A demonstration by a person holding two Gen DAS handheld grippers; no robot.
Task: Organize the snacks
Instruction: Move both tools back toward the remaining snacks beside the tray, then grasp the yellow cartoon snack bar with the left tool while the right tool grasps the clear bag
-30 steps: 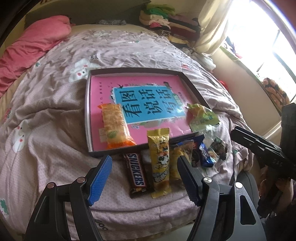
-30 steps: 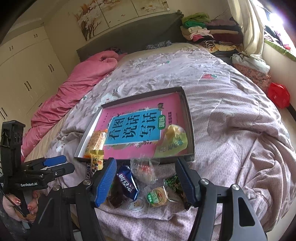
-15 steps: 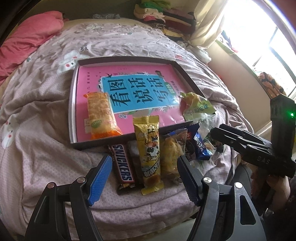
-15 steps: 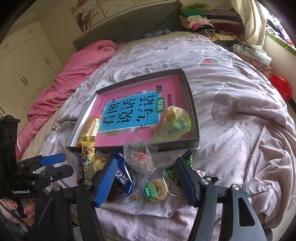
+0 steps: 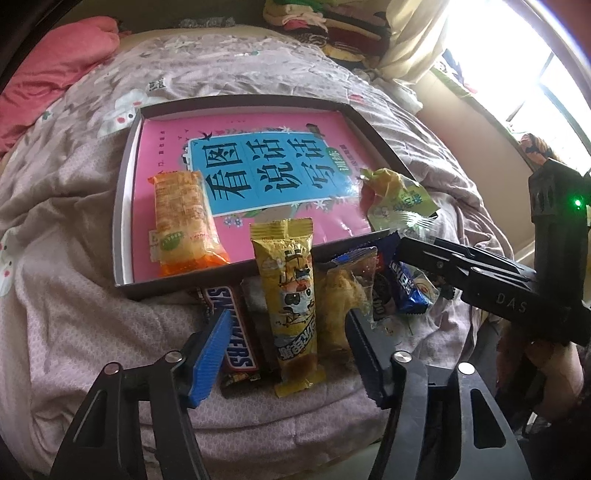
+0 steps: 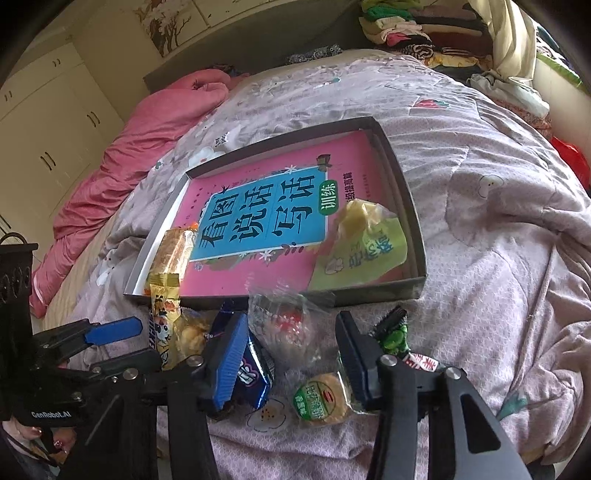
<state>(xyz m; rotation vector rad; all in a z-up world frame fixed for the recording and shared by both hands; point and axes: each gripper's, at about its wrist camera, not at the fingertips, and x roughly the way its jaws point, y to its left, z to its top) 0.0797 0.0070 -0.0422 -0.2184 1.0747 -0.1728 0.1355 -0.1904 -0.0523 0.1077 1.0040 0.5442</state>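
snickers bar (image 5: 236, 332) partly hidden behind the left claw's blue finger (image 5: 210, 354)

A bed (image 6: 480, 206) under a mauve patterned quilt fills the room, a pink blanket (image 6: 140, 147) bunched beside cream wardrobe doors (image 6: 48, 122), folded clothes (image 6: 417, 26) stacked near the grey headboard (image 6: 258, 51), and daylight flooding through a curtained window (image 5: 517, 66).

A yellow snack bar (image 5: 291, 310) leans on the shallow tray's (image 5: 122, 206) near rim, beside a Snickers bar (image 5: 236, 339) lying flat.
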